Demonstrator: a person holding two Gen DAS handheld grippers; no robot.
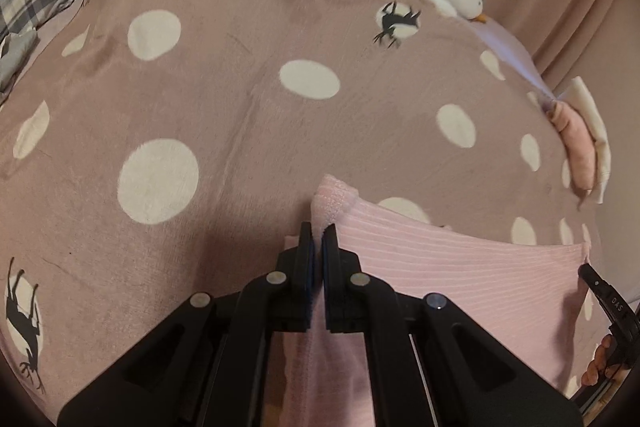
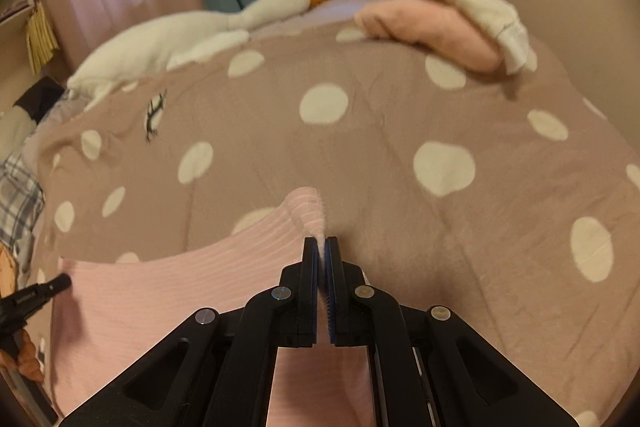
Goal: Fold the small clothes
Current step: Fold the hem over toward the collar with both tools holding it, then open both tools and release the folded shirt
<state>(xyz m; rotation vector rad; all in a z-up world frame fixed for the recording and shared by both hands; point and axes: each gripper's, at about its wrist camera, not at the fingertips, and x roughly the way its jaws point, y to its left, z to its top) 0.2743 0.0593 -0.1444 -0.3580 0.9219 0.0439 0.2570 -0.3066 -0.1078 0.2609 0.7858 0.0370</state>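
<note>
Bed with dotted mauve cover [image 2: 380, 147]; ahead of the claw lie a goose plush [image 2: 192, 31] and folded clothes [image 2: 444, 23].

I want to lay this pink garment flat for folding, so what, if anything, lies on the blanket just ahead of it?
Nothing visible does. Both the left gripper and right gripper are shut on the pink garment, and the dotted blanket ahead is bare. The folded clothes and the plush goose lie at its far edge.

A: How does the black two-finger left gripper [image 1: 318, 235] stand?
B: Angled downward, jaws clamped together.
A: And the black right gripper [image 2: 322, 247]?
B: Likewise tilted down, pinched closed.
</note>
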